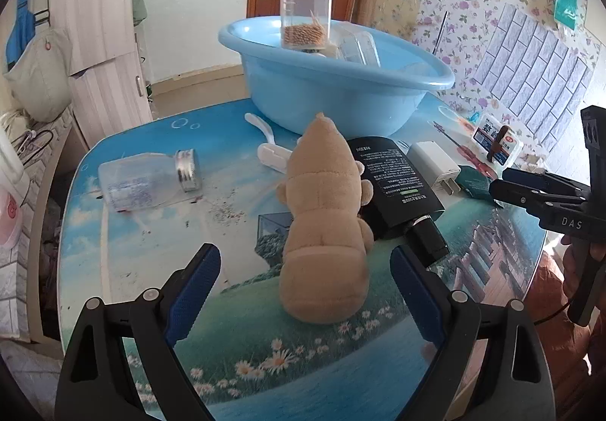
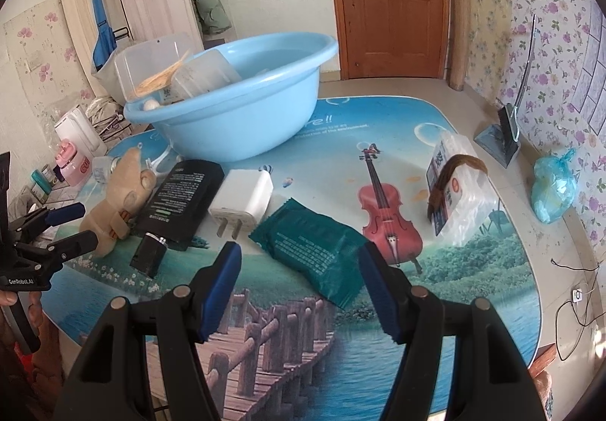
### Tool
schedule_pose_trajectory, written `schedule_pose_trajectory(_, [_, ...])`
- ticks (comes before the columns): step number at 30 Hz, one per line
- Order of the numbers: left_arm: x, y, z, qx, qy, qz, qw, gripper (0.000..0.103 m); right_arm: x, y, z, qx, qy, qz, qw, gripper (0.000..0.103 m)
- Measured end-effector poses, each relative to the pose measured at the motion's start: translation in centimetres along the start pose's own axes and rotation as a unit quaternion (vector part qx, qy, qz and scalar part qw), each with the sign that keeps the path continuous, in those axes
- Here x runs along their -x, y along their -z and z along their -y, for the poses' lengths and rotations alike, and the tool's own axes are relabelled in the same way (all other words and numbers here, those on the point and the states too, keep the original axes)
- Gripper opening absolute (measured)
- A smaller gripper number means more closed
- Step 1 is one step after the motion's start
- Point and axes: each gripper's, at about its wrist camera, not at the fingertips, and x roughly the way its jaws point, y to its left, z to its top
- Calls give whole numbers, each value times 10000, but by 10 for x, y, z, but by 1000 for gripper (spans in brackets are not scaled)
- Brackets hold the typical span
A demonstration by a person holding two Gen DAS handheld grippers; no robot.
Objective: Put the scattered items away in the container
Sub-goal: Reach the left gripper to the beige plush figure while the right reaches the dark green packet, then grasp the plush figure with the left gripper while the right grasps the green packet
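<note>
**K:** Near edge of the picture-print round table, both tools idle. Left gripper spread wide, nothing held, lined up on the tan plush bear lying lengthwise between its jaws. Right gripper also released, dark green foil sachet just ahead of it.

**M:** Container?

**K:** Light blue plastic basin at the far side, already holding a clear toothpick box and other clear tubs. Bear is on the table, near side of the basin.

**M:** Risks?

**K:** Bear touches the black flat bottle on its right. Right finger could land on the bottle and drag it, or nudge the white plug charger beside it. Plush squashes, so a shallow pinch may slip mid-lift.

**M:** Drop-off?

**K:** Toothpick box stands tall, looks tippy. A bear dropped on it could knock it over. Also the right gripper sits close in the left view; both reaching at once risks a clash.
</note>
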Motion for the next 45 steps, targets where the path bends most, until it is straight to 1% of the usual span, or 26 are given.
schedule_pose_trajectory(6, [-14,-4,3,-58,79,-106,9999,91,-12,0,3,87,166,-96,9998,64])
schedule_pose_trajectory(7, [-16,-4,3,-65,84,-125,9999,89,-13,0,4,100,178,-93,9997,64])
schedule_pose_trajectory(8, [-18,-4,3,-68,123,-143,9998,85,-14,-1,4,124,178,-81,9997,65])
schedule_pose_trajectory(9, [-19,-4,2,-61,150,-155,9997,70,-15,-2,4,170,174,-65,9997,66])
schedule_pose_trajectory(10, [-19,-4,3,-75,147,-138,9998,58,-17,-3,4,227,180,-63,9996,72])
schedule_pose_trajectory(11, [-19,-4,3,-96,157,-136,9997,52,-19,-4,4,256,202,-62,9994,74])
schedule_pose_trajectory(12, [-19,-4,4,-107,191,-142,9997,49,-21,-5,5,259,220,-66,9994,74])
schedule_pose_trajectory(18, [-16,-2,1,-101,127,-124,9998,48,-32,-9,5,238,206,-194,9993,74])
schedule_pose_trajectory(27, [-3,2,-17,149,-16,-59,9999,48,-31,-4,-7,343,110,-310,9989,74])
schedule_pose_trajectory(33, [1,7,-19,224,-37,-40,9997,48,-24,6,-24,469,-192,-414,9979,74])
schedule_pose_trajectory(36, [2,8,-17,204,-41,-32,9998,48,-18,10,-33,507,-458,-483,9965,75])
schedule_pose_trajectory(38, [0,9,-17,200,-46,-51,9998,48,-16,12,-35,487,-554,-499,9960,75])
schedule_pose_trajectory(39, [-1,9,-17,208,-40,-63,9998,48,-14,13,-36,494,-554,-486,9961,75])
schedule_pose_trajectory(42, [-2,10,-18,214,-34,-62,9997,49,-11,13,-35,582,-365,-363,9970,75])
schedule_pose_trajectory(45, [-4,10,-18,207,11,-85,9997,49,-13,8,-27,535,-203,-237,9981,75])
